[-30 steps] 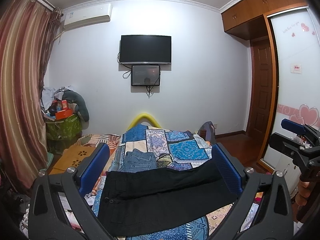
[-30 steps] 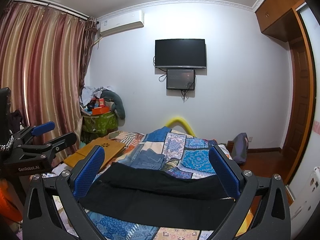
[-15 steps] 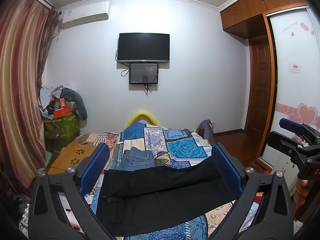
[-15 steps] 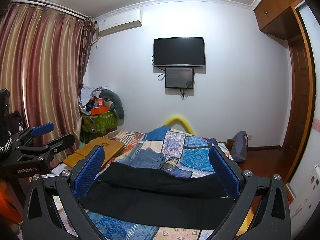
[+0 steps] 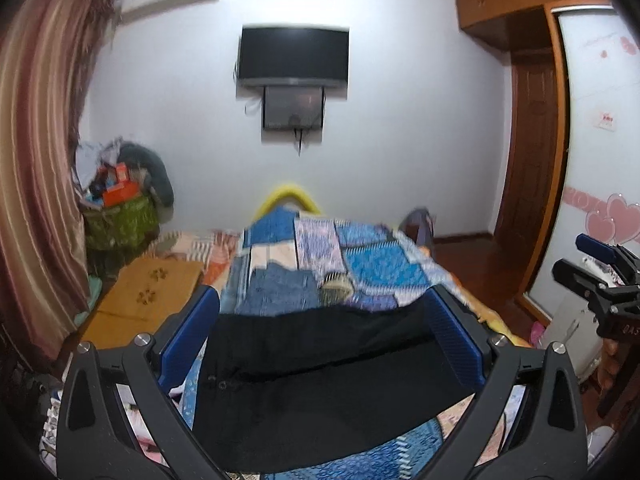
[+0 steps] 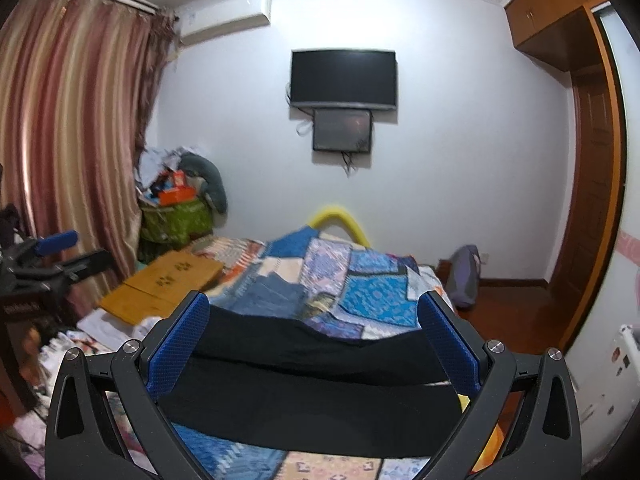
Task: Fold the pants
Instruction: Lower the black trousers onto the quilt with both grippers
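A white-walled bedroom holds a bed covered by a blue patchwork quilt (image 5: 360, 264), with striped red-and-gold curtains (image 6: 68, 128) hanging along the left side. A black flat-screen television (image 6: 344, 76) is mounted on the far wall above a smaller dark screen. Long black pants (image 5: 320, 376) lie flat across the near end of the bed, spread sideways and already doubled lengthwise, with a fold line running across them. A folded pair of blue denim jeans (image 5: 280, 288) rests on the quilt just beyond them. The left tool (image 5: 320, 320) hovers above the pants, its blue-padded fingers (image 5: 190, 332) spread wide and holding nothing. The right tool (image 6: 312, 320) hovers likewise, its fingers wide apart and empty. Both views are slightly blurred.
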`<state>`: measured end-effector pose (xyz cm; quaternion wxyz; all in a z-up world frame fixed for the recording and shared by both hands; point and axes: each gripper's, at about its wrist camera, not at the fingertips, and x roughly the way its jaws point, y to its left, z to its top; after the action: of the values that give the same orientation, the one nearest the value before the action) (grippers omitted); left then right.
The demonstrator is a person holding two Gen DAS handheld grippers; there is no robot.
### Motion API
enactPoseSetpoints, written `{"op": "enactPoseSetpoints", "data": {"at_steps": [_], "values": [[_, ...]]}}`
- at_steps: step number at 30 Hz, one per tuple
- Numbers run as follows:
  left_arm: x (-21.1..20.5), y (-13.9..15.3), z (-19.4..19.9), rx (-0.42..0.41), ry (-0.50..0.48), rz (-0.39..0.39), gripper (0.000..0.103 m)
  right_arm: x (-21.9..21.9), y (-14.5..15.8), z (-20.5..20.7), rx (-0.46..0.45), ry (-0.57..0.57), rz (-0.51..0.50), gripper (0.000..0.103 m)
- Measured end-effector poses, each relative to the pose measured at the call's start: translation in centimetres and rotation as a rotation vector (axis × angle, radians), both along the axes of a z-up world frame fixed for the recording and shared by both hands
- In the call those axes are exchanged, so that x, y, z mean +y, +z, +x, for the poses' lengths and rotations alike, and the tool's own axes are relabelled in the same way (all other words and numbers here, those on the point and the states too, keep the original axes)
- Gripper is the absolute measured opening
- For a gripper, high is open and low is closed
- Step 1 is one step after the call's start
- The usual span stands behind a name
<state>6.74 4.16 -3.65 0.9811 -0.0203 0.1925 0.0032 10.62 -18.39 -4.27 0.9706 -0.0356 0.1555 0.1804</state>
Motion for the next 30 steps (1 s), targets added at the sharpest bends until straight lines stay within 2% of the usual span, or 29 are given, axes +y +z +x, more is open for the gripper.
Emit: {"op": "enactPoseSetpoints", "data": {"at_steps": [3, 6, 12, 17, 21, 24, 30], "values": [[1.9, -1.4, 2.6, 0.042, 0.033, -0.008, 0.103, -0.4, -1.5, 1.8, 0.017, -0.026, -0.003, 0.103], [4.3, -2.9, 5.4, 0.085, 0.07, -0.006, 0.103, -0.5, -3.7, 4.4, 0.094, -0.016, -0.027, 0.103], [9.3, -7.3, 11.7, 0.191, 0.148, -0.005, 0.103, -0.7, -7.6, 9.0, 0.19, -0.028, -0.081, 0.103], [13.3, -11.6, 16.9, 0.303, 0.193, -0.066, 0.103, -0.9, -10.3, 12.9, 0.297, -0.018, -0.109, 0.103], [14.6, -14.6, 20.2, 0.348, 0.229, -0.005, 0.103, -1.1, -12.7, 16.3, 0.39, -0.03, -0.115, 0.103], [15.5, -17.6, 23.2, 0.397, 0.243, 0.05, 0.103, -0.9, -14.0, 18.4, 0.416, -0.031, -0.135, 0.103], [18.1, -23.6, 28.5, 0.526, 0.254, 0.021, 0.103, -0.1, -16.8, 22.8, 0.471, 0.016, -0.16, 0.102]]}}
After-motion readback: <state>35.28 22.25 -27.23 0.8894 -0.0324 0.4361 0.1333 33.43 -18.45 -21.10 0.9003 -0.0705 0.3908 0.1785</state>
